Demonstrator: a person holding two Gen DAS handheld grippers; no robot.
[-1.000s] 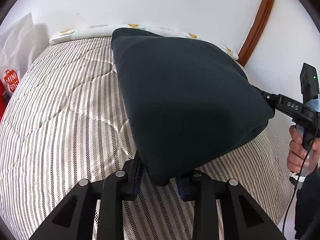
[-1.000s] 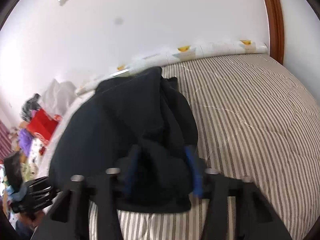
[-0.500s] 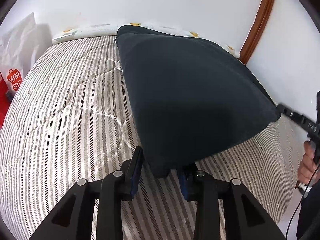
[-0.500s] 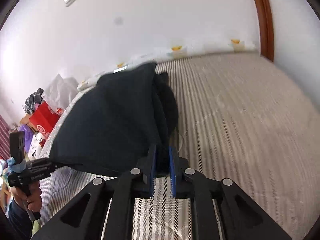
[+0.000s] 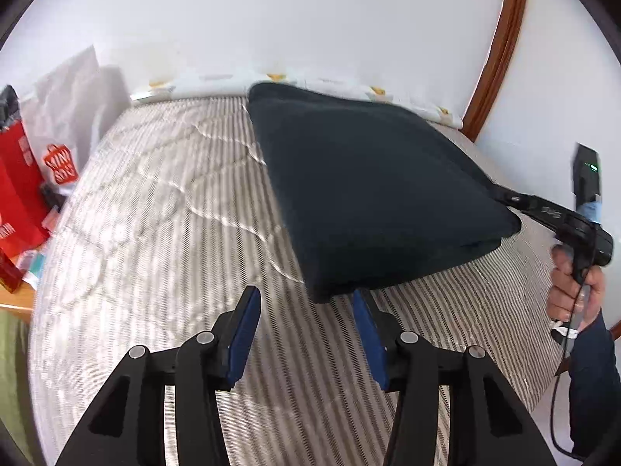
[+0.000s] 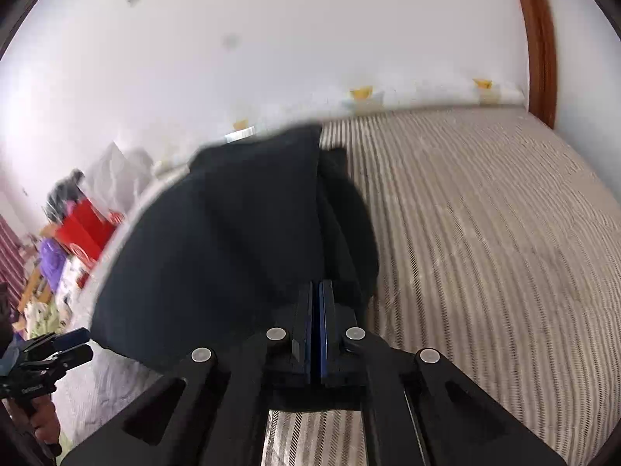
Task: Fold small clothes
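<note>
Striped quilted bed (image 5: 163,209) under a white wall, with a patterned pillow (image 5: 217,84) along the far edge and a brown door frame (image 5: 500,46) at right, as seen from the left wrist. Dark navy garment (image 5: 372,194) lying folded into a thick slab on the right part of the bed, near corner just ahead of the left gripper (image 5: 306,310). Fingers (image 5: 242,334) spread and opening, blue pads apart, nothing pressed between them; garment corner beyond the tips, right pad close beside it, contact there impossible to tell. Far right, the right gripper (image 5: 508,200) reaching into the garment's right corner, gripped by a hand (image 5: 574,283). Red shopping bag (image 5: 19,194) and white bag (image 5: 73,101) off the left bedside. From the right wrist: same bed (image 6: 485,233) running away to the right, garment (image 6: 217,240) bulked up directly ahead. Right gripper (image 6: 316,291) with its 2 fingers (image 6: 304,310) pressed together, blue pads nearly meeting, dark cloth right at the tips and most likely pinched, though the nip itself sits in shadow. Left gripper (image 6: 77,343) visible low at left, open, beside the garment's edge. Judged step: a fold just laid down, left side released, right side not yet let go. Next move likely calling for release of the right corner, then a fresh grasp on an edge for another fold or a smoothing of the stack.
</note>
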